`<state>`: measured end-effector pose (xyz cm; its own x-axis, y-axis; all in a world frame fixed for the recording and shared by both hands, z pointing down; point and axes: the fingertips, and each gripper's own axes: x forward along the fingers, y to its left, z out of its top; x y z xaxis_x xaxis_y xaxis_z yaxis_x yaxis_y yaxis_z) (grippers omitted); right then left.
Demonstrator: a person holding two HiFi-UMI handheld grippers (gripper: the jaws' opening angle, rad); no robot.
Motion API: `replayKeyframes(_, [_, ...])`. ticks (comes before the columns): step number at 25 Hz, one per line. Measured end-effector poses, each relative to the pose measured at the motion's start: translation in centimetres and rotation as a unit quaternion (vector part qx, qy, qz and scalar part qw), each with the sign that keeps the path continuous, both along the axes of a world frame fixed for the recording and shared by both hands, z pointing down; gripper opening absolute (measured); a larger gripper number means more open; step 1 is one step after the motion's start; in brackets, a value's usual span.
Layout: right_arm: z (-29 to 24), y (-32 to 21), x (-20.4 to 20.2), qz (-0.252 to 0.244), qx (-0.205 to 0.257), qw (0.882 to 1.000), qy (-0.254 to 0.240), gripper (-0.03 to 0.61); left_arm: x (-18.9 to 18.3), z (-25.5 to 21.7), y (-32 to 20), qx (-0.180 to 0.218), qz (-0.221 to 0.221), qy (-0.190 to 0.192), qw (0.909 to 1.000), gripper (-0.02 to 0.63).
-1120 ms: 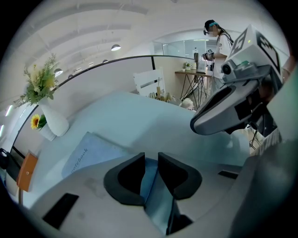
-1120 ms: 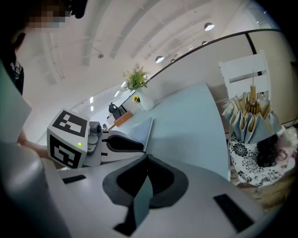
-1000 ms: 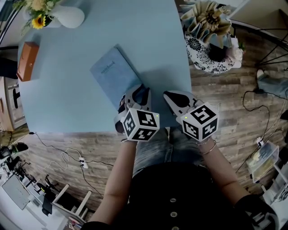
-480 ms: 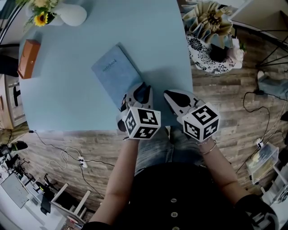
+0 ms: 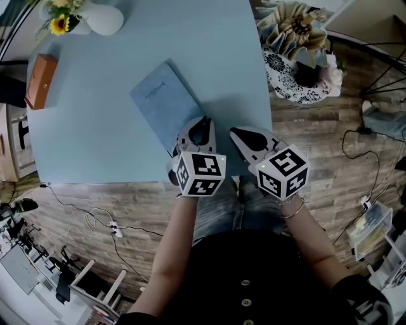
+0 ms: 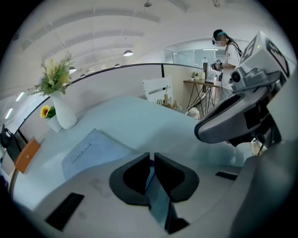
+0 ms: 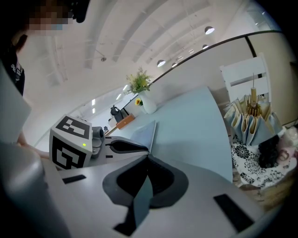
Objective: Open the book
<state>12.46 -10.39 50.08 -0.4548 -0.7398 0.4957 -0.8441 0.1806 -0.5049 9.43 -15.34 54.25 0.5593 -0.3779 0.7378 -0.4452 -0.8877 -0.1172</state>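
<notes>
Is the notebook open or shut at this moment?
Shut. The notebook lies flat on the table with its titled front cover facing up, and no inside pages show in any view.

Large indoor room, seemingly a robotics lab or recording studio, dressed partly like a home. A pale blue surface carries a white vase of flowers. Cables and a power strip trail over wood-plank floor. Ceiling lights run overhead. Another person stands far back near tripod legs.
</notes>
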Motion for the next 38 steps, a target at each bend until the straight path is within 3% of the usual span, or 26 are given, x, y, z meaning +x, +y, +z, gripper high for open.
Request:
replayKeyframes(18, [-1.7,-1.0,-1.3,-0.038,0.022,0.999,0.016,0.005,-1.1,-4.4,-0.5,-0.021,-0.027,0.097,0.9946,0.021])
replayKeyframes(30, [-3.7,-2.6,-3.3,-0.077,0.051,0.995,0.023,0.003,-3.4,-7.5,-1.1,-0.046,-0.098,0.185,0.9767,0.02])
replayKeyframes(38, [-5.3,-3.8,-4.2,-0.093,0.072,0.993,0.03,0.003,-4.8,-10.1,-1.6,-0.029,-0.127,0.218,0.9673,0.018])
